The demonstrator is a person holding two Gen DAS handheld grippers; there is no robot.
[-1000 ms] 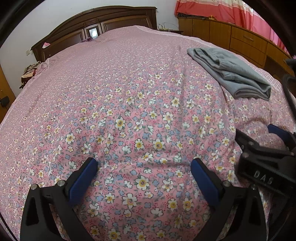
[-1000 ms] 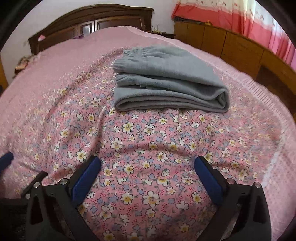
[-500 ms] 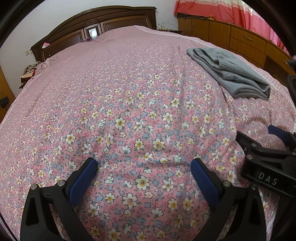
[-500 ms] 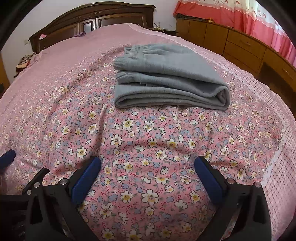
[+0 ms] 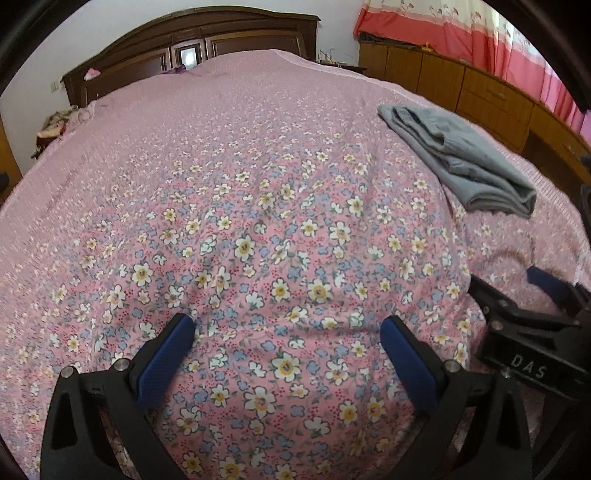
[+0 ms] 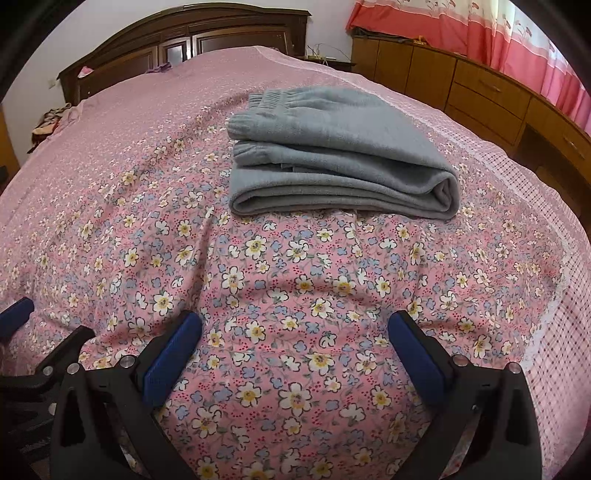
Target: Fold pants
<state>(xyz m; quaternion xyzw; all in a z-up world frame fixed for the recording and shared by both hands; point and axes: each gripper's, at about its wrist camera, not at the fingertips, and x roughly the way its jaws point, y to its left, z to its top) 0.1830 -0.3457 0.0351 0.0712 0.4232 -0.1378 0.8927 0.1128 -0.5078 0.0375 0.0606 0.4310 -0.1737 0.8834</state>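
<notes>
pants: the grey fleece pants with an elastic waistband [image 6: 332,155] lay folded into a compact stack of layers on the bed, waistband toward the headboard and rounded fold edge toward the cabinets; in the left wrist view the same bundle [image 5: 461,162] sat far to the right.
bedspread: the pink cotton bedspread printed with small white and blue flowers [image 6: 280,288] covered the whole bed, lightly creased just below the pants, with a checked border along its right edge.
left gripper: the black two-finger left gripper with blue pads [image 5: 286,345] was spread wide over bare bedspread, holding nothing, well apart from the pants.
right gripper: the matching black right gripper with blue pads [image 6: 295,338] was likewise spread wide and empty, aimed at the pants but near rather than touching them.
headboard: the dark carved wooden headboard [image 6: 177,40] stood at the far end.
cabinets: a row of low brown wooden cabinets [image 6: 480,88] ran beside the bed under a red and cream curtain [image 6: 461,26].
</notes>
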